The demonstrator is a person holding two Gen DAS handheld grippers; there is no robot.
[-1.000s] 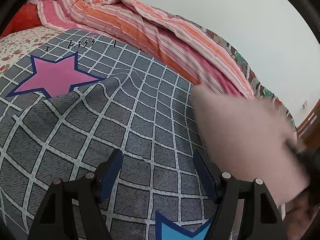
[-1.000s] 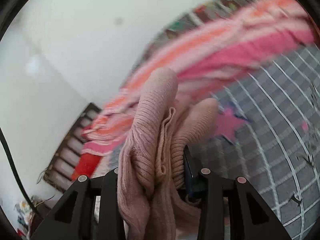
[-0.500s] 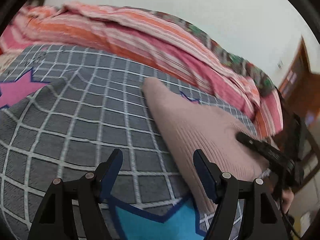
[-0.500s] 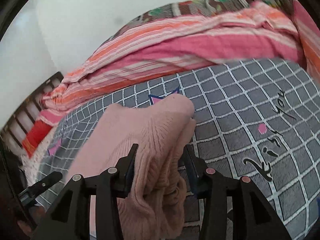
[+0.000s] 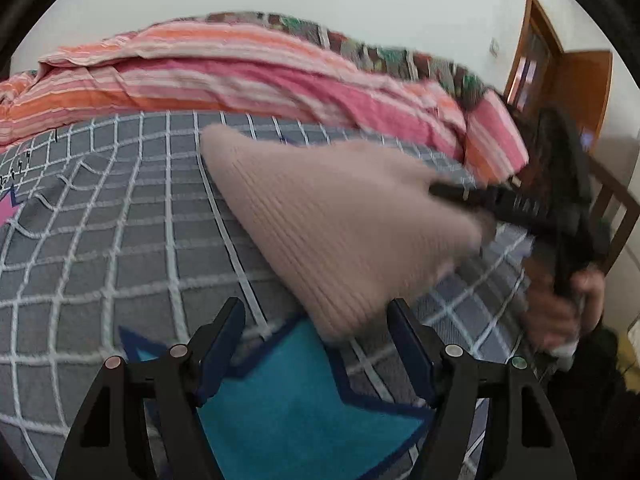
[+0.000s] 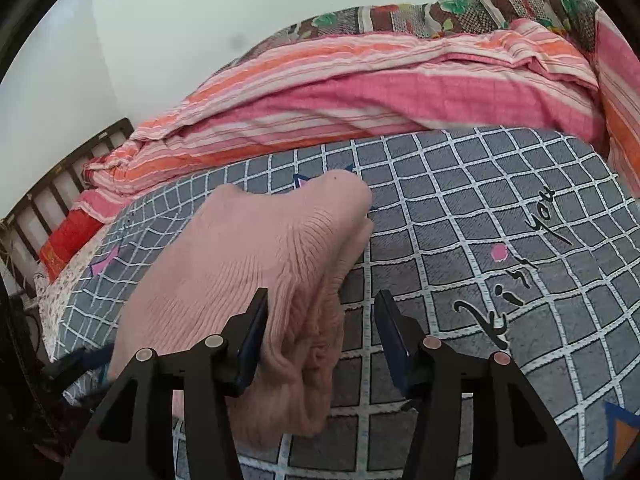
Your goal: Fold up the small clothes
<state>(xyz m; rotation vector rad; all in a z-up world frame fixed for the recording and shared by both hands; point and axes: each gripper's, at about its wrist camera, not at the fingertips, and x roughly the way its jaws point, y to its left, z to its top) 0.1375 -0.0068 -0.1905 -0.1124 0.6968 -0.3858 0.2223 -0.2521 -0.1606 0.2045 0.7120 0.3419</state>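
My right tool (image 6: 320, 334) has its fingers spread around the bunched near end of the pink ribbed knit garment (image 6: 256, 264), centre of the frame; contact is unclear, so probably just let go or about to pinch. The garment lies on the grey grid-patterned bedcover (image 6: 460, 208), laid out for folding. My left tool (image 5: 316, 344), spread and empty, hangs at lower centre, near the garment's lower corner (image 5: 340, 320), likely to pin it.
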